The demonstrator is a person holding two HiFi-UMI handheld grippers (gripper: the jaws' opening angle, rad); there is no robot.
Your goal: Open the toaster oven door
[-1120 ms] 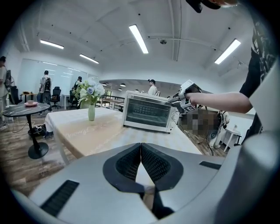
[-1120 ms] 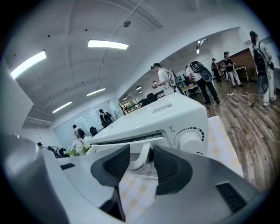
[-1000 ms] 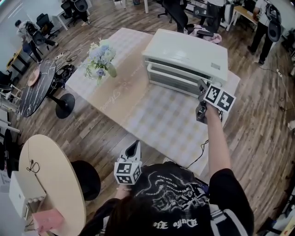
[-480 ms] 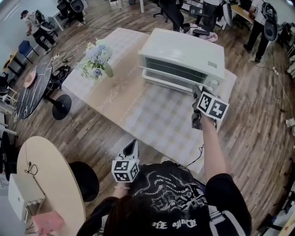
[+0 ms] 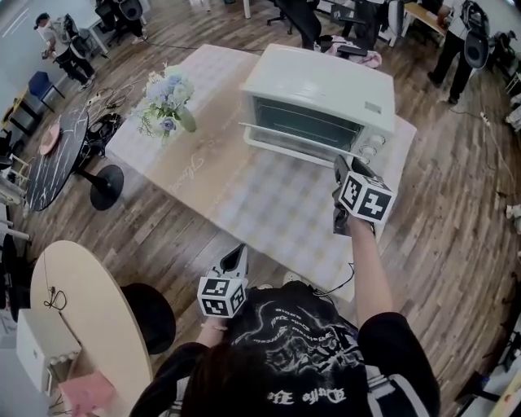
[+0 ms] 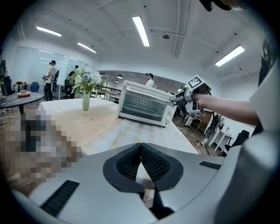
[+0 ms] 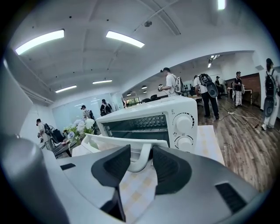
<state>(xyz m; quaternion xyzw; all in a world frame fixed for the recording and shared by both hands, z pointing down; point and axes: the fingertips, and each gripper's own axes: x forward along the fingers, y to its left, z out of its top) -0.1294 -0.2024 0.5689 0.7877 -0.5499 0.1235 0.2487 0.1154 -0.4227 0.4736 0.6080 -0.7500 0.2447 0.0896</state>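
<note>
A white toaster oven (image 5: pixel 317 81) stands at the far right of the checked table (image 5: pixel 269 208). Its glass door (image 5: pixel 297 145) hangs partly open, tilted outward from the top. My right gripper (image 5: pixel 339 164) is at the door's right end. In the right gripper view its jaws (image 7: pixel 141 159) are shut on the white door handle (image 7: pixel 141 165), with the oven's two knobs (image 7: pixel 183 131) just behind. My left gripper (image 5: pixel 238 256) hangs near my body off the table's near edge, its jaws (image 6: pixel 140 146) shut with nothing between them.
A vase of pale flowers (image 5: pixel 167 102) stands at the table's far left. A black round table (image 5: pixel 57 155) and a beige round table (image 5: pixel 89 318) are on the left. Several people and office chairs (image 5: pixel 309 20) are beyond the table on the wooden floor.
The oven door has swung from almost shut to partly open as my right gripper drew back toward me with the handle. The left gripper has hardly moved.
</note>
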